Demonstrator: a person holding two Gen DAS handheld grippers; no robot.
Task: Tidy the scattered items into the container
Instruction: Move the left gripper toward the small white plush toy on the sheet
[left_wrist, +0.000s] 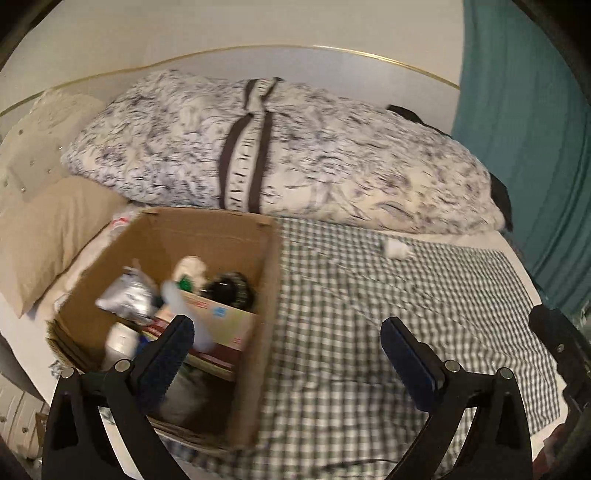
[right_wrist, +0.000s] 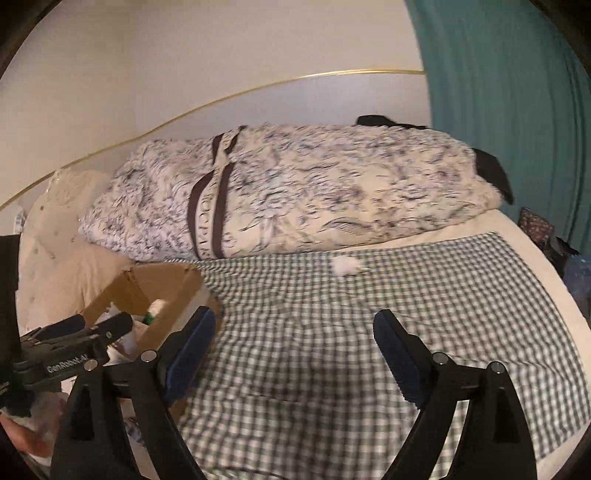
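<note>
An open cardboard box (left_wrist: 267, 332) stands on the left of the bed. It holds a silver pouch (left_wrist: 125, 295), a black round item (left_wrist: 229, 291), a flat printed carton (left_wrist: 225, 319) and a white bottle (left_wrist: 120, 341). A blurred white shape (left_wrist: 184, 314) hangs over the box's contents. My left gripper (left_wrist: 287, 323) is open and empty, its left finger over the box and its right finger over the checked cloth. A small white item (left_wrist: 397, 250) (right_wrist: 345, 266) lies alone on the cloth, far ahead. My right gripper (right_wrist: 294, 314) is open and empty over the cloth, right of the box (right_wrist: 177, 291). The left gripper (right_wrist: 96, 322) shows beside it.
A rolled patterned duvet (left_wrist: 314, 158) with brown straps lies across the back of the bed. A beige pillow (left_wrist: 48, 236) sits left of the box. The green checked cloth (right_wrist: 332, 369) covers the mattress. A teal curtain (right_wrist: 509, 110) hangs at the right, past the bed's edge.
</note>
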